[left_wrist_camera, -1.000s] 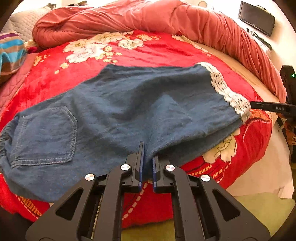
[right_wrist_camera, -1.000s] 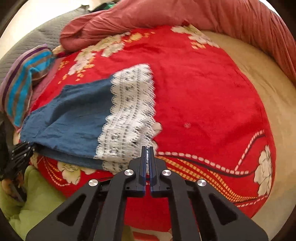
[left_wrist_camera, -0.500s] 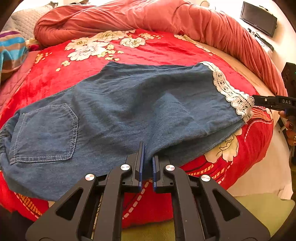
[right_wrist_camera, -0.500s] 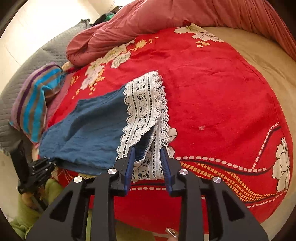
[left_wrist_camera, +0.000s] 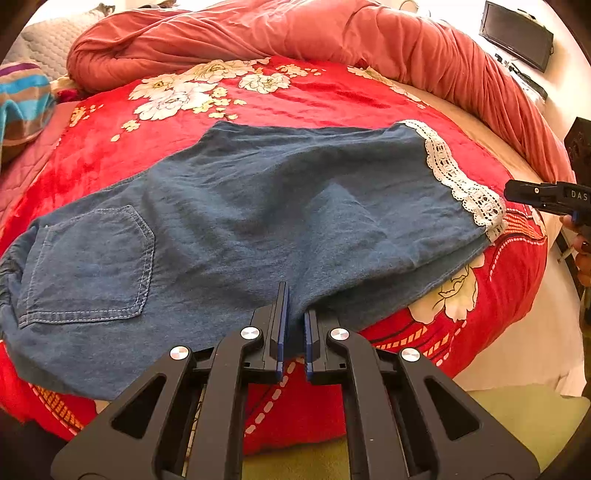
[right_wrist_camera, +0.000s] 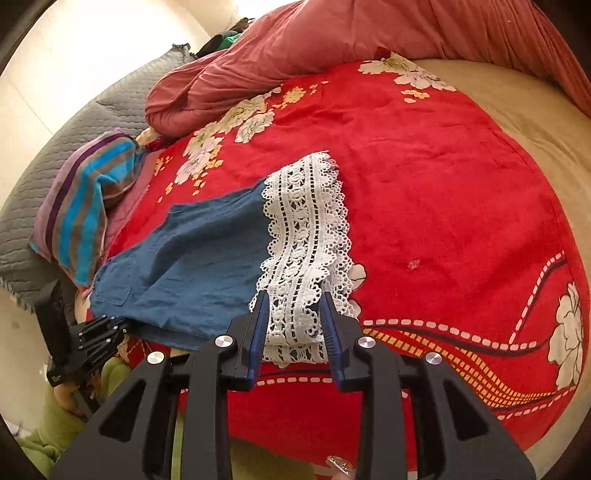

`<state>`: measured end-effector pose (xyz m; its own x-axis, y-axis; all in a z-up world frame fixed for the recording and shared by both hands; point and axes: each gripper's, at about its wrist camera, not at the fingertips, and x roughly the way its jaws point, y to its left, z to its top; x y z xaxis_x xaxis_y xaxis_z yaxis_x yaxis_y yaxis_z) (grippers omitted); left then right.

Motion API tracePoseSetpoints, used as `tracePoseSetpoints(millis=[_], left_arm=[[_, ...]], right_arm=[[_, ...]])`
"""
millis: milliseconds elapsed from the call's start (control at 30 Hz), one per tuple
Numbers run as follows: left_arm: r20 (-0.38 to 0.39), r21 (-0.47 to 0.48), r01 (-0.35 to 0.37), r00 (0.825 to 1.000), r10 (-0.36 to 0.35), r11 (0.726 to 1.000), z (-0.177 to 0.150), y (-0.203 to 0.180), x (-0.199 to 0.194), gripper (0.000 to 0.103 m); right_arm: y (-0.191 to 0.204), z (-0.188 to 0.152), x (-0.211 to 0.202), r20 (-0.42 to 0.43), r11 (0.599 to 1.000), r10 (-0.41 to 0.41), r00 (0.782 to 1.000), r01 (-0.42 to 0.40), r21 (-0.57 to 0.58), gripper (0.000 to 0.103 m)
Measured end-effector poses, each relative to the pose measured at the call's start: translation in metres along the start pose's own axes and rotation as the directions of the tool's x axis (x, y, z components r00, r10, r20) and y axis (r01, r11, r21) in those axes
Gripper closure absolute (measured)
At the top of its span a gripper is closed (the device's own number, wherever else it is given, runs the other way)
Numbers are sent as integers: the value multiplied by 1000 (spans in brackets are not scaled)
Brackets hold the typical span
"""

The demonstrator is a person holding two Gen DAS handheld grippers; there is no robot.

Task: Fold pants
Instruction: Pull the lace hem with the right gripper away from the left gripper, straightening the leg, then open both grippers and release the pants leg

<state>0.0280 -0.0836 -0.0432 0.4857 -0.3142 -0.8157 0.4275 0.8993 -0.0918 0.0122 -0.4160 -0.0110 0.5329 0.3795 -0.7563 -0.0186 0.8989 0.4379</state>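
Note:
Blue denim pants [left_wrist_camera: 236,221] lie flat across a red floral blanket [left_wrist_camera: 280,99], back pocket [left_wrist_camera: 88,262] at the left, white lace hem [left_wrist_camera: 461,184] at the right. My left gripper [left_wrist_camera: 293,325] is shut on the near edge of the pants. My right gripper [right_wrist_camera: 293,317] is open, its fingers either side of the lace hem [right_wrist_camera: 303,236], which lies loose on the blanket. The right gripper also shows at the right edge of the left wrist view [left_wrist_camera: 543,195]. The left gripper shows at the lower left of the right wrist view [right_wrist_camera: 88,336].
A rolled pink quilt [left_wrist_camera: 295,33] runs along the far side of the bed. A striped cloth [right_wrist_camera: 85,206] and grey quilted pillow [right_wrist_camera: 44,170] lie at the left. Bare beige mattress [right_wrist_camera: 535,114] lies at the right. A dark screen [left_wrist_camera: 517,33] hangs on the wall.
My right gripper has opened and let go of the lace hem, which now lies flat on the blanket. My left gripper stays shut on the pants' near edge.

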Motion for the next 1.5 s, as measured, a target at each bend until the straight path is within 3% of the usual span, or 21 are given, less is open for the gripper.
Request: tracePoseSetpoints(millis=[133,233,300,333,400,500,733,800,867,967,1033,1100,1133,1200,1267,1333,1400,1433,1467,1500], left_arm=[[-1,-1,2,1000,-2,1000,0,0,0,102],[0,0,1,1000,-1,1000,0,0,0,102],[0,3,-1,1000,1,1000,0,-1,0,102],[-1,4,-2,1000,2,1000,0,-1,1,102],[-1,15,-6,1000,6,1000,0,-3,0,102],[9,18,-3,1000,3,1000,0,-2,-3,102],[-32,44,7,999,-6,999,-1,-6,5,94],[-24,31,19,1000,-18,999,-2,-3,-2,83],[-1,8,36,999,-36,999,-4,4,-16,56],[82,-63,35,996,-30,997,-6,26,-49,47],[131,-138,-6,991,24,990,-7,49,-69,41],[148,-256,-93,980,134,962,-9,83,-82,33],[141,-303,-129,974,178,944,-11,96,-85,29],[106,-426,-187,961,254,885,-18,133,-86,29],[71,-498,-214,956,285,840,-25,156,-81,18],[8,-544,-258,950,312,799,-29,174,-70,15],[-7,-583,-236,958,286,777,-31,185,-57,15],[3,-587,-213,964,265,781,-30,186,-52,22],[-5,-583,-231,960,281,779,-28,187,-50,40],[-5,-568,-248,955,298,785,-27,187,-51,49]], right_arm=[[2,-5,15,-63,999,-24,998,23,-24,75],[4,-10,26,-95,998,-53,994,50,-42,69],[9,-11,28,-101,995,-63,993,55,-82,76],[12,-10,26,-96,994,-61,994,52,-101,86],[13,-9,19,-92,993,-43,995,33,-110,87],[15,-6,6,-69,985,-83,994,72,-154,87],[-2,-17,29,-143,980,-159,977,138,-144,84],[-1,-16,26,-147,979,-158,976,135,-155,81],[-5,-11,17,-130,975,-179,975,158,-158,57],[-11,3,-5,-43,976,-186,982,179,-127,57],[-5,8,-12,3,976,-168,986,167,-136,57],[10,11,-11,29,976,-127,992,130,-176,56],[18,12,-7,33,973,-110,993,115,-202,49],[33,10,4,33,964,-86,996,92,-251,43],[42,9,18,6,961,-62,998,62,-270,43],[47,9,31,-31,960,-49,998,38,-278,43],[48,6,47,-81,956,-60,995,34,-293,40],[45,4,55,-105,956,-77,991,43,-290,35],[42,2,61,-124,958,-88,988,50,-283,34],[40,-1,65,-136,961,-85,987,45,-273,34]])
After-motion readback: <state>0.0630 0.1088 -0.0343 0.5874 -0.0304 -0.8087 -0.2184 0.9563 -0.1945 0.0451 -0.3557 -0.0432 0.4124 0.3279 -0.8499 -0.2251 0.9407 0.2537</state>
